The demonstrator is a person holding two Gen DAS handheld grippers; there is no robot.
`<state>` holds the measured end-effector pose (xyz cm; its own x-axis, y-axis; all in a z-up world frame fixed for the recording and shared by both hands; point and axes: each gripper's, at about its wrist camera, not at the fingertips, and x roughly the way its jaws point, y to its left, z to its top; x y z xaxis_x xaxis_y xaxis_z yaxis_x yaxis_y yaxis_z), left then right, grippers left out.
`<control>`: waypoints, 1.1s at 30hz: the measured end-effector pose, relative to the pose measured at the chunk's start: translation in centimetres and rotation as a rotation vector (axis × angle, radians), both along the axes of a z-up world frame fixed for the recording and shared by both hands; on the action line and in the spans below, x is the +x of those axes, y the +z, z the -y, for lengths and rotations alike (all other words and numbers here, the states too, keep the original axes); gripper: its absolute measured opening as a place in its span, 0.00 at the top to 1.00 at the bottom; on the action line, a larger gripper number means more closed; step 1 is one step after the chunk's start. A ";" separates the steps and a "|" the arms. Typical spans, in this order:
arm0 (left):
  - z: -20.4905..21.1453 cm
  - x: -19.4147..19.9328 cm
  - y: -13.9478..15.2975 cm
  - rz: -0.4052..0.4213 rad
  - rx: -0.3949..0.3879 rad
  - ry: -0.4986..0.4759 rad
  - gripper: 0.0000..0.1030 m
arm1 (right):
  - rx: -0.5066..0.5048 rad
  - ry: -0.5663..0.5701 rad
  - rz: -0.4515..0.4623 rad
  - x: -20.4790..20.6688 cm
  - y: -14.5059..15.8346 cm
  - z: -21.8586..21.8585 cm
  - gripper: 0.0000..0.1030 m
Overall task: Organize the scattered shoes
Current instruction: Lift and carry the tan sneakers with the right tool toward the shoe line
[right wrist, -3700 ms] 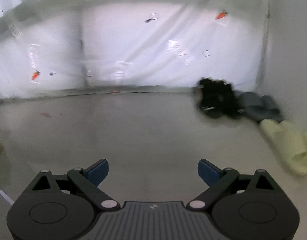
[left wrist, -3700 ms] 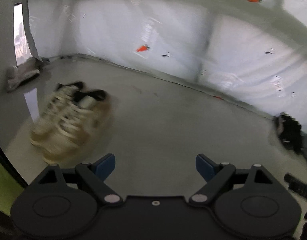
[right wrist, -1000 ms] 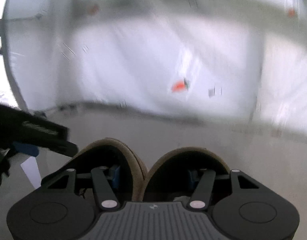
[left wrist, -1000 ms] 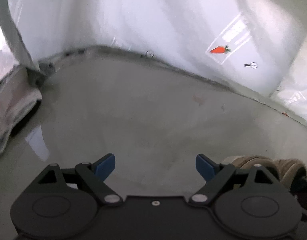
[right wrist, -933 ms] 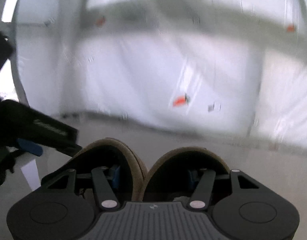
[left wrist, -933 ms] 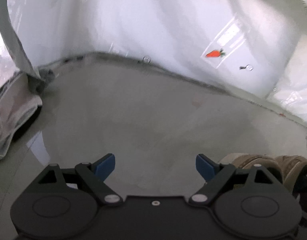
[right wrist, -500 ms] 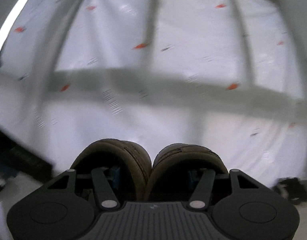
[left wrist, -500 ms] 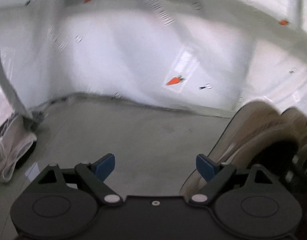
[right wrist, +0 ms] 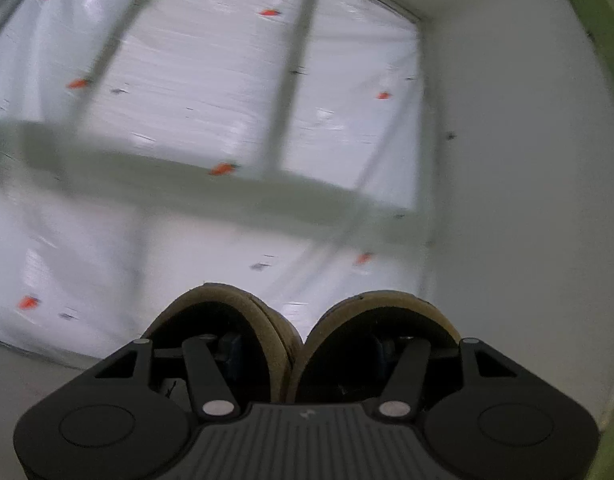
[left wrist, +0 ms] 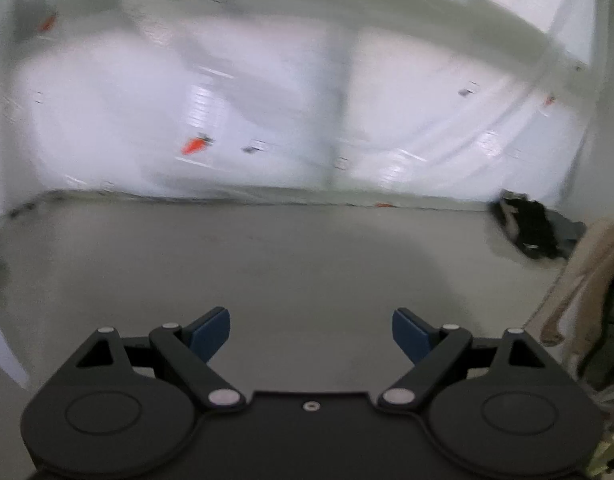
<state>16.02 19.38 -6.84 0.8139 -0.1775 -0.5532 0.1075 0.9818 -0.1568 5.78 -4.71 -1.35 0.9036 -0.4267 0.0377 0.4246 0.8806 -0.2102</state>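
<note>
A pair of tan sneakers hangs in the air from my right gripper. One finger is inside each shoe, and the jaws press the two inner walls together. The heel openings face the camera and the toes point away. In the left wrist view the same sneakers dangle at the right edge, laces hanging. My left gripper is open above bare grey floor, with nothing between its blue pads.
A black pair of shoes lies by the far wall on the right, with grey slippers just behind. White plastic sheeting with carrot prints lines the back. A plain white wall rises to the right.
My right gripper has lifted the tan sneakers off the floor and swung them right. The left view has panned right, away from the left corner, and now shows the black shoes.
</note>
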 end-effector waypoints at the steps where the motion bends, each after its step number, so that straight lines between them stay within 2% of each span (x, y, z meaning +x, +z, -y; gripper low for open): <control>1: 1.8 0.1 -0.1 -0.009 -0.007 -0.008 0.14 | -0.006 -0.013 -0.005 -0.3 -0.1 1.8 0.43; 6: 12.8 0.5 0.0 -0.034 -0.037 -0.045 0.14 | -0.009 -0.064 -0.033 -2.1 -0.6 11.5 0.43; 9: 17.4 0.6 -0.1 -0.044 -0.049 -0.067 0.14 | 0.019 -0.090 -0.064 -1.5 -1.0 17.9 0.43; 14: 25.0 0.9 0.0 -0.078 -0.074 -0.104 0.14 | 0.065 -0.132 -0.129 -0.8 -1.8 24.5 0.43; 19: 28.1 1.0 0.3 -0.075 -0.030 -0.162 0.14 | 0.106 -0.172 -0.192 0.5 -3.2 27.5 0.43; 27: 29.2 3.5 -0.6 -0.105 0.025 -0.178 0.14 | 0.162 -0.214 -0.266 3.1 -4.1 30.4 0.43; 33: 31.1 6.2 -1.1 -0.142 0.032 -0.156 0.14 | 0.158 -0.165 -0.301 5.1 -4.8 32.0 0.43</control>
<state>22.25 -11.68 -7.94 0.6915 -0.2764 -0.6674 0.2382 0.9595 -0.1505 10.91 -36.70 -6.16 0.7831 -0.5466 -0.2966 0.5032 0.8372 -0.2142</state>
